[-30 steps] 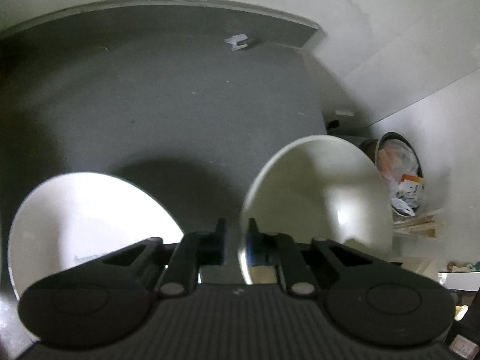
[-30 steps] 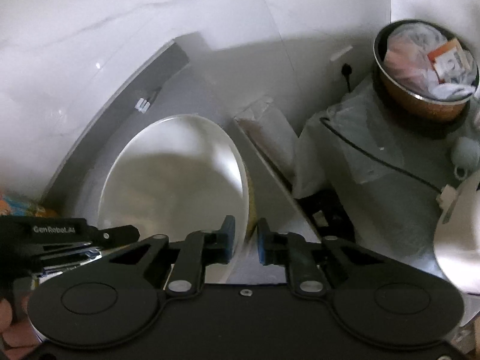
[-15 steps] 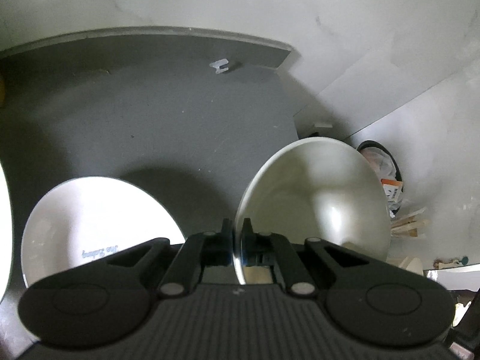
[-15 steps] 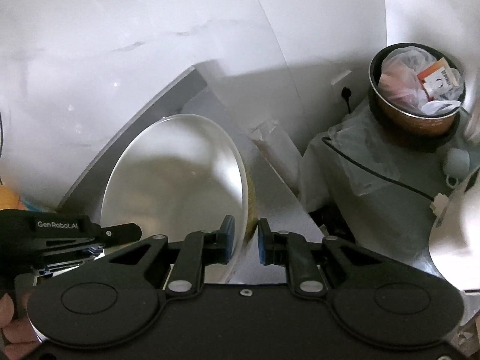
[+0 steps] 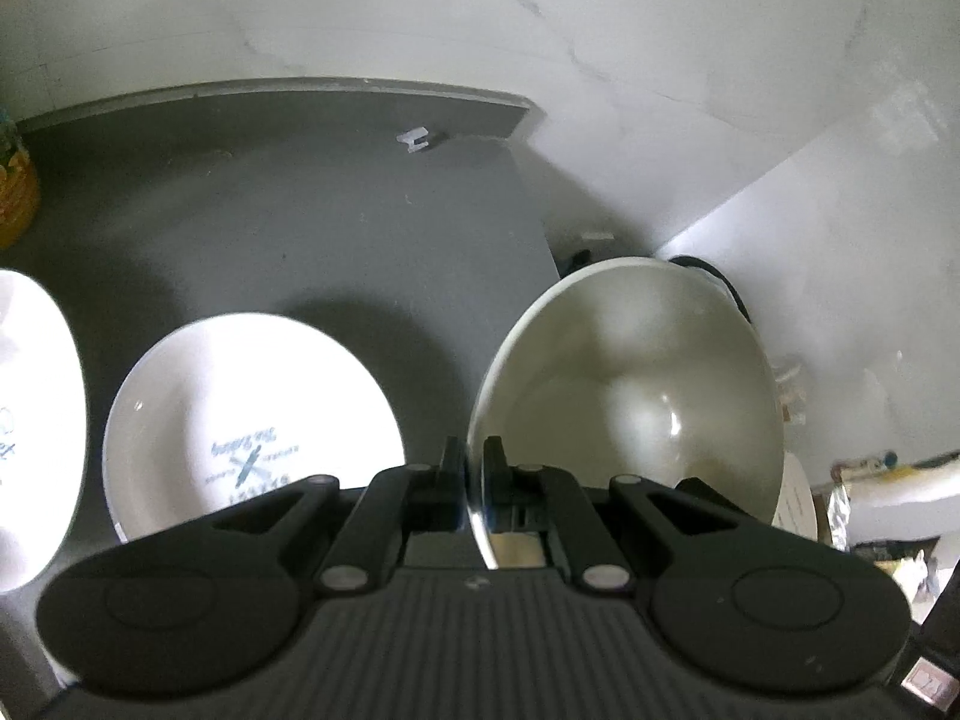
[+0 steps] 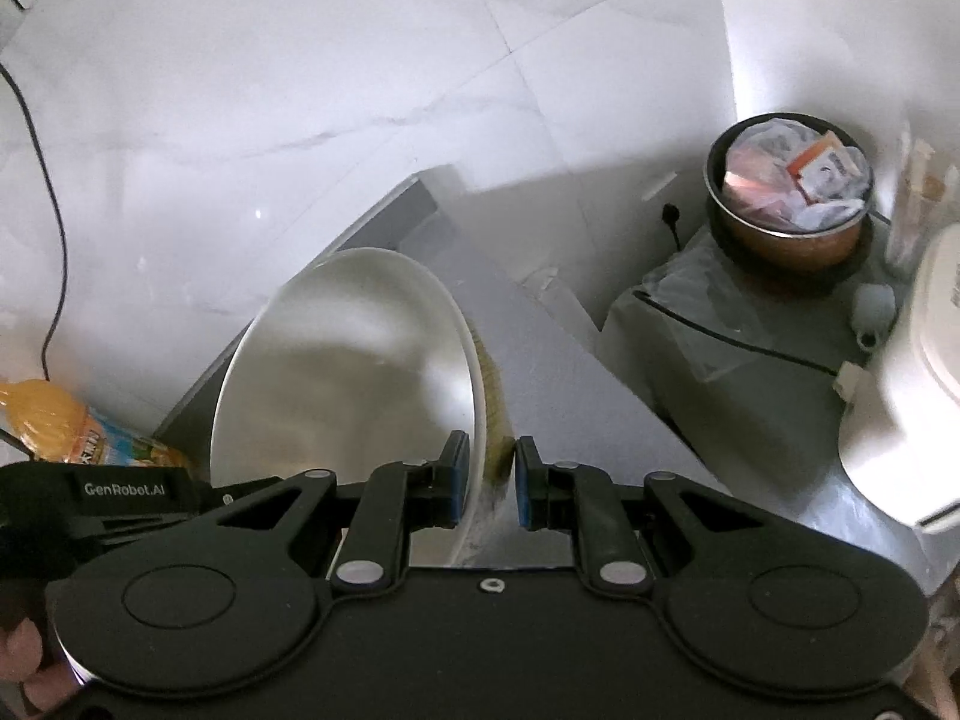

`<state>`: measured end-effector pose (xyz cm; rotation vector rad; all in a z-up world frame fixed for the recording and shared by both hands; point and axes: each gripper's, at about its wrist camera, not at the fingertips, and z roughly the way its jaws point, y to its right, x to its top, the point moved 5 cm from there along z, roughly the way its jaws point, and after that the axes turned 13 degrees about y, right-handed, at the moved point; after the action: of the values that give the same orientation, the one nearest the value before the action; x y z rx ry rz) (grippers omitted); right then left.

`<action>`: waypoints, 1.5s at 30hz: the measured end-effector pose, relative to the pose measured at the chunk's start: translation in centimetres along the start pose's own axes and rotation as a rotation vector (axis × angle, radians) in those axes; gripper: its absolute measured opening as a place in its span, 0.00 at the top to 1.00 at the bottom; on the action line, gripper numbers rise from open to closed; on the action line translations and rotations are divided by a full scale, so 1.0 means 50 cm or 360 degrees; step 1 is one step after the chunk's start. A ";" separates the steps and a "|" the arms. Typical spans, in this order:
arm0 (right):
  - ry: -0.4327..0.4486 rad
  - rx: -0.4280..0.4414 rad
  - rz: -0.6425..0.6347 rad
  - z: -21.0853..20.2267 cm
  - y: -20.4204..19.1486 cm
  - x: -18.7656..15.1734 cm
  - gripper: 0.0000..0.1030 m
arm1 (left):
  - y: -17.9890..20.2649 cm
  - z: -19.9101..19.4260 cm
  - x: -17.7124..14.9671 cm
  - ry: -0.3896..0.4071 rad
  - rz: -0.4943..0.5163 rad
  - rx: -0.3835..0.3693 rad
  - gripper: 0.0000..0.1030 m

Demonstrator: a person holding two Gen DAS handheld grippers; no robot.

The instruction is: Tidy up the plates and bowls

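— Left wrist view?
— Left tongs (image 5: 474, 462) clenched on the rim of the bowl (image 5: 630, 390), lower centre-right, tilted on edge above the grey worktop (image 5: 300, 228). A printed plate (image 5: 240, 420) lies lower left.

— Right wrist view?
— Right tongs (image 6: 486, 471) straddle the same bowl's (image 6: 348, 372) rim, pads apart from it, not gripping. Rubbish pot (image 6: 789, 192) upper right.

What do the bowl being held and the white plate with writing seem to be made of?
The bowl looks like glazed ceramic: smooth off-white inside with small bright glints, thin even rim. The plate also looks like glossy white ceramic or porcelain, with dark printed lettering under a shine. Hard plastic cannot be ruled out for either.
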<state>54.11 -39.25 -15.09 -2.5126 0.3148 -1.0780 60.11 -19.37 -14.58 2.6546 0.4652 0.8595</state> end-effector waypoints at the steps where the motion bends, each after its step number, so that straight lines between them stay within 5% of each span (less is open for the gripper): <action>1: 0.0011 -0.0007 -0.0002 -0.012 -0.004 -0.007 0.85 | -0.003 -0.009 -0.005 -0.0002 0.0011 -0.0008 0.96; 24: 0.0120 -0.0023 0.0049 -0.178 -0.092 -0.201 0.83 | -0.115 -0.176 -0.113 -0.0003 0.0185 -0.0069 0.96; 33: 0.0099 -0.0049 0.0070 -0.213 -0.091 -0.288 0.83 | -0.136 -0.193 -0.186 -0.0060 0.0314 -0.0083 0.95; 45: 0.0133 -0.0038 0.0007 -0.218 -0.099 -0.345 0.76 | -0.198 -0.202 -0.258 -0.0053 0.0292 -0.0041 0.95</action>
<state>34.69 -31.61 -17.21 -2.4909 0.3583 -1.1860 42.03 -13.62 -17.12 2.7146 0.2028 0.8646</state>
